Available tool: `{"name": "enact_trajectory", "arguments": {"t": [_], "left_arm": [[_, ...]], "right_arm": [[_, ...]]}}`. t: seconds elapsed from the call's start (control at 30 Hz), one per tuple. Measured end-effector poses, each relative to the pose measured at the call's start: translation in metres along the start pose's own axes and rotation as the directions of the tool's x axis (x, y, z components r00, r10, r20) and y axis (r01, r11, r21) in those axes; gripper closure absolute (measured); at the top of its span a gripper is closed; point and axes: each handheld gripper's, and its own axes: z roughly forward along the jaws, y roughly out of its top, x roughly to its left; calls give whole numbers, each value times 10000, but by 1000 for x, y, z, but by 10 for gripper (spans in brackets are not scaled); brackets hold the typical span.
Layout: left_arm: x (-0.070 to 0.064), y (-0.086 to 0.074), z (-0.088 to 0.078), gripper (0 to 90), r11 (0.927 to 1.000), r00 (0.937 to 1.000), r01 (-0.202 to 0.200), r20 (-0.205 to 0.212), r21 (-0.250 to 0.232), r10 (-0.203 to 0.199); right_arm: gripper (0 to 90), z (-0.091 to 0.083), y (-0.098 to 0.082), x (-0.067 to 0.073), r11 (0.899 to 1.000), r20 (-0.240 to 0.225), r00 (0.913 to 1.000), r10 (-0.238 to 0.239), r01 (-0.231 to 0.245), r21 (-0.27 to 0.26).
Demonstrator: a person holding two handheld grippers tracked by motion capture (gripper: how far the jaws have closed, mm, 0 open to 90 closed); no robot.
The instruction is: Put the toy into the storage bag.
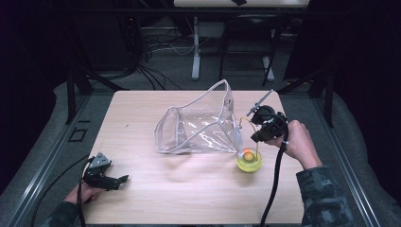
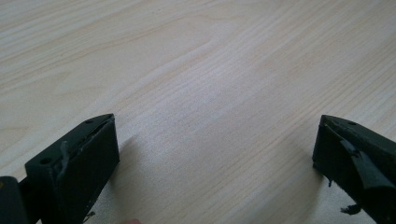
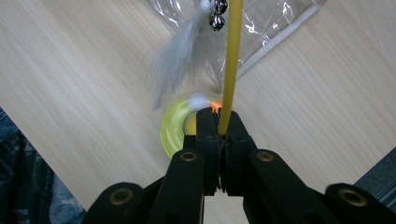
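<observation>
Yellow wand (image 3: 231,60), grey-feathered with small bells, sits pinched in the right claw (image 3: 219,122); left claw (image 2: 215,154) gapes wide.

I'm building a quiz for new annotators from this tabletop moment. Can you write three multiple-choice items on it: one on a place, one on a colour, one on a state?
1. Where does the clear plastic bag lie?
A. mid-table
B. on the floor
C. in the left gripper

2. What colour is the round base near the bag's corner?
A. blue
B. yellow-green
C. black

3. How do the left gripper's jaws stand?
A. shut on the bag
B. shut on a stick
C. open, nothing between them

Answers: 1 A, the high view shows it resting on the wooden table. 2 B, both the high view and the right gripper view show yellow-green. 3 C, the left gripper view shows bare wood between widely parted jaws; it is the right gripper that clamps the yellow stick.
</observation>
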Motion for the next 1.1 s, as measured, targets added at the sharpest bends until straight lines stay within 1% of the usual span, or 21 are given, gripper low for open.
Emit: {"name": "enact_trajectory", "arguments": {"t": [0.1,0.17,0.23,0.27,0.3,0.33,0.37,0.57,0.6,0.63,0.67,0.7,0.73,0.77,0.87,0.9,1.0,1.03,1.1], "left_arm": [[0,0,0,3,10000,10000,-8,14,1,8],[0,0,0,3,10000,10000,-5,14,1,5],[0,0,0,3,10000,10000,-6,15,1,6],[0,0,0,3,10000,10000,-7,14,-3,7],[0,0,0,3,10000,10000,-9,15,-1,9],[0,0,0,3,10000,10000,-8,14,0,8],[0,0,0,3,10000,10000,-10,14,0,10],[0,0,0,3,10000,10000,-8,14,-2,8],[0,0,0,3,10000,10000,-9,13,-4,9],[0,0,0,3,10000,10000,-13,14,-1,13],[0,0,0,3,10000,10000,-14,16,1,14],[0,0,0,3,10000,10000,-8,13,-2,8],[0,0,0,3,10000,10000,-11,14,-2,11],[0,0,0,3,10000,10000,-9,15,-3,9],[0,0,0,3,10000,10000,-12,17,-1,12],[0,0,0,3,10000,10000,-13,19,0,13],[0,0,0,3,10000,10000,-16,17,-1,16],[0,0,0,3,10000,10000,-12,17,-4,12],[0,0,0,3,10000,10000,-15,21,-4,15]], "right_arm": [[878,1,1,-4,9999,98,9999,102,-103,67],[878,2,1,-7,9998,82,9998,176,-177,44],[878,2,2,-13,9995,216,9993,294,-297,143],[878,2,2,-13,9995,216,9993,294,-297,143],[878,3,2,-14,9991,228,9989,410,-412,77],[879,2,3,-17,9991,317,9988,378,-384,188],[878,2,3,-19,9989,257,9987,429,-433,161],[879,2,6,-31,9966,505,9955,798,-808,173],[879,2,7,-34,9963,448,9955,831,-841,197],[879,2,7,-36,9956,494,9946,918,-926,141],[879,2,8,-39,9957,542,9947,875,-890,255],[879,3,8,-40,9940,507,9930,1071,-1081,165],[879,2,9,-42,9942,576,9929,1036,-1050,224],[879,3,9,-43,9932,510,9921,1148,-1157,149],[879,4,12,-46,9931,713,9910,1129,-1149,247],[879,4,13,-47,9926,677,9907,1177,-1193,203],[879,4,17,-50,9930,970,9888,1131,-1158,225],[879,3,19,-51,9927,963,9889,1129,-1165,317],[879,4,20,-51,9924,1008,9881,1162,-1196,286]]}}
